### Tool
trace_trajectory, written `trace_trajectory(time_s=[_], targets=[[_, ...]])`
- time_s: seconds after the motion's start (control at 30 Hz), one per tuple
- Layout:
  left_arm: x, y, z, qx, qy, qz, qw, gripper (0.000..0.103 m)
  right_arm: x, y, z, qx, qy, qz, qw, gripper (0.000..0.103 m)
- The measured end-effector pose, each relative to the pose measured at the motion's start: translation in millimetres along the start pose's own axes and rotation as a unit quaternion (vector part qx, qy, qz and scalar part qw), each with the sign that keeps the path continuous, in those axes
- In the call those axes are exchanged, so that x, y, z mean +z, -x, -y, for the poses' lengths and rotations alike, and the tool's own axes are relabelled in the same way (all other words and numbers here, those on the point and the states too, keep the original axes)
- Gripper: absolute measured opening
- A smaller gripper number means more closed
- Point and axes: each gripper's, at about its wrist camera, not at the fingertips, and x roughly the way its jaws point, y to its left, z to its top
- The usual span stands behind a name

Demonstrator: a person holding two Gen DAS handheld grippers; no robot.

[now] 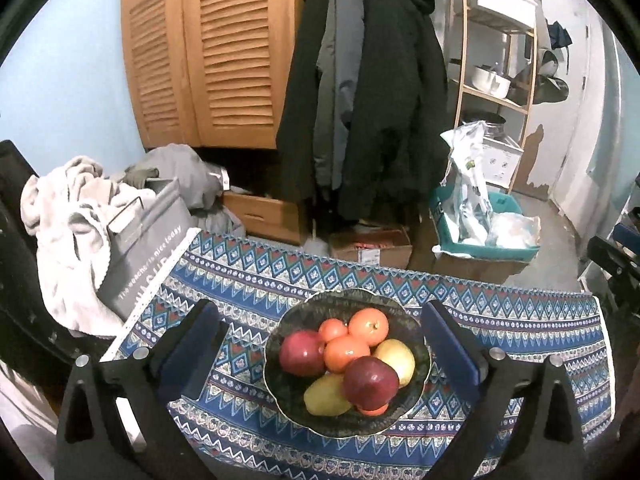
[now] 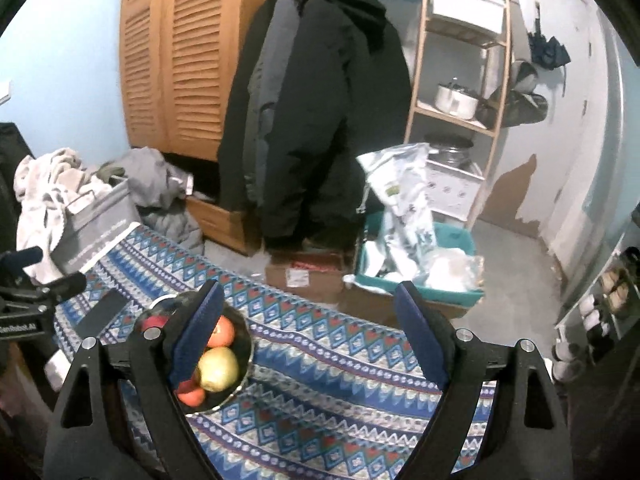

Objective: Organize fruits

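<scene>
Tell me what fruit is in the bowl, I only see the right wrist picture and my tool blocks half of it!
Observer: The left wrist view shows the whole bowl: two red apples, front and left.
Operator: Any oranges?
Observer: Yes, a large orange at the back, with smaller ones beside it and in the middle.
Operator: Is the left tool holding something?
Observer: No. The left tool is open and empty, with the bowl between its fingers in that view.
</scene>
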Motion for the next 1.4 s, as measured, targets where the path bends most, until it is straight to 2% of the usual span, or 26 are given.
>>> trace_trajectory(time_s=[0.23,0.57,1.13,1.4], targets=[[6.4,5.2,7.9,-0.009,-0.002,0.008,0.9999,0.102,-3.3,10.6,16.6,-0.022,-0.009,0.015,1.000,0.086],[17.7,17.7,19.6,-0.026,-0.002,0.031,0.9992,0.102,-3.9,27.5,35.7,-0.031,-0.032,0.043,0.998,0.086],[25.6,27.5,38.2,-0.056,-0.009,0.054,0.9969,0.102,-7.2,31.0,52.1,-0.032,-0.047,0.051,0.997,0.086],[25.4,28.2,38.9,-0.054,-0.008,0.054,0.9970,0.102,-7.8,29.6,51.5,-0.030,-0.041,0.047,0.998,0.086]])
